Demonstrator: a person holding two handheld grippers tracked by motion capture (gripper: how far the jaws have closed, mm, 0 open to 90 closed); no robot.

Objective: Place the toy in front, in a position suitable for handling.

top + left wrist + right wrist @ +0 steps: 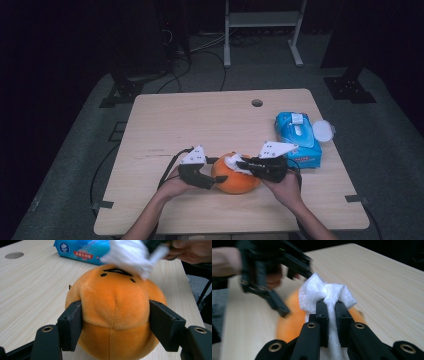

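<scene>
From the high view, an orange plush toy (pixel 235 180) is seen near the front edge of the wooden table (pixel 200 120), between the two hands. The left gripper (pixel 209 181) is set against its left side, and the right gripper (pixel 243 165) is brought over its top with a white wipe (pixel 233 163). A blue wipes pack (pixel 298 137) lies just beyond to the right, its lid flipped open.

Over to the left gripper view: the plush toy (pixel 115 312) is clamped between the two jaws, which press into its flanks, so the toy is being steadied. Its stitched face is turned up and away, and the white wipe (pixel 130 256) is laid right across that face. The wipes pack (pixel 82 250) is glimpsed behind.

And the right gripper view: the white wipe (pixel 324 293) is pinched tight between closed jaws, bunched above them, with the orange toy (pixel 289 325) beneath and the left gripper blurred beyond.

The step in hand is judged to be wiping the toy's surface. For it to be done well, the clamp on the soft body should be kept firm but not crushing, so the toy is not rolled, and the wipe should be drawn in short, light strokes, with the bunched cloth rather than the hard jaw tips kept in contact.
</scene>
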